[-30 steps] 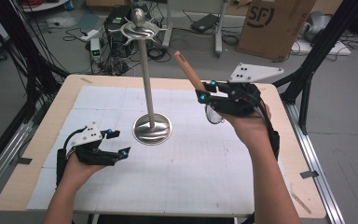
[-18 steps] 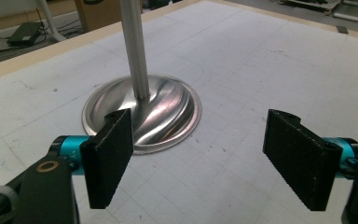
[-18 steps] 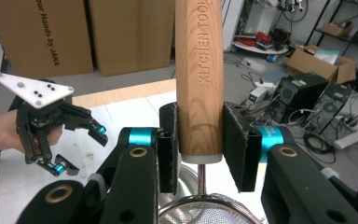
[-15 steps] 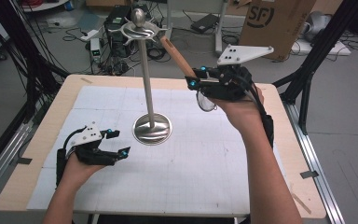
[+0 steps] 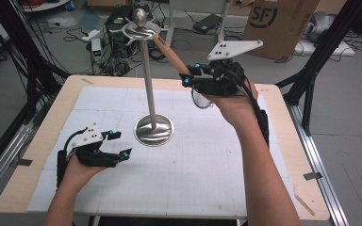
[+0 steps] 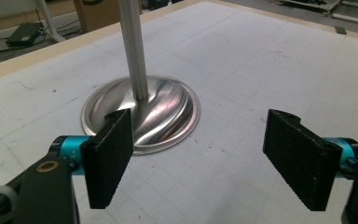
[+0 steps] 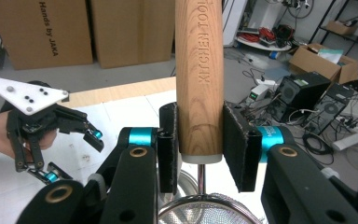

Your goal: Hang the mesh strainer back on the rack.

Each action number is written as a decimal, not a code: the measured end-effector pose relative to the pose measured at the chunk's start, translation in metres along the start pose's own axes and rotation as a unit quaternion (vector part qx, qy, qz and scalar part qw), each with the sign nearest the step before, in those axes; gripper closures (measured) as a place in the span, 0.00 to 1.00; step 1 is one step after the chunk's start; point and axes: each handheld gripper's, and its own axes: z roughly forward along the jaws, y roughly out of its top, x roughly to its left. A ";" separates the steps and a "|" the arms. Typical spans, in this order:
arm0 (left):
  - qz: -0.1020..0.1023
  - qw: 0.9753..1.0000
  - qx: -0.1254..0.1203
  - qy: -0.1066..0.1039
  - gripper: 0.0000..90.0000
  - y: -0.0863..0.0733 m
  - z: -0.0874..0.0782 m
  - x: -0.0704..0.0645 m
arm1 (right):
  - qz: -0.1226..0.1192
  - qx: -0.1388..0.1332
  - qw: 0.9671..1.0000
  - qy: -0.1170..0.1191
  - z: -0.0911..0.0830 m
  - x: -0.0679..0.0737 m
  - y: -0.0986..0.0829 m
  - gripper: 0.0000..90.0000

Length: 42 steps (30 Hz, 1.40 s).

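the left gripper rests near the bench's front left corner, fingers spread, beside the steel stand; the right gripper pinches a wooden-handled strainer above the far edge.

Wooden handle — in right claw

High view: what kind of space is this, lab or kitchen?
Most likely a robotics lab or workshop, not a kitchen. Tangled black cables and power strips lie on the grey floor, brown cardboard shipping boxes stand behind the wood-edged table, and black computer towers sit nearby.
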 end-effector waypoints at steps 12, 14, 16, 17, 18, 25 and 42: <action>0.001 1.000 0.001 -0.001 0.28 0.000 0.000 0.000 | 0.014 0.008 1.000 -0.009 0.010 -0.010 -0.002 0.76; 0.001 1.000 0.001 -0.001 0.28 0.000 0.000 0.000 | 0.019 0.011 1.000 -0.007 0.012 -0.011 -0.002 0.76; 0.001 1.000 0.002 -0.001 0.28 0.000 0.000 0.000 | 0.017 0.012 1.000 -0.007 0.014 -0.012 -0.003 0.76; 0.001 1.000 0.002 -0.001 0.28 0.000 0.000 0.000 | 0.018 0.014 1.000 -0.006 0.016 -0.012 -0.003 0.76; 0.000 1.000 0.001 -0.001 0.28 0.000 0.000 0.000 | 0.019 0.016 1.000 -0.004 0.018 -0.012 -0.003 0.76; 0.000 1.000 0.000 -0.002 0.28 0.000 0.000 0.000 | 0.022 0.029 0.999 -0.002 0.031 -0.011 -0.003 0.76; 0.001 1.000 0.001 -0.003 0.28 0.000 0.001 0.000 | 0.034 0.041 0.999 0.004 0.054 -0.012 -0.004 0.76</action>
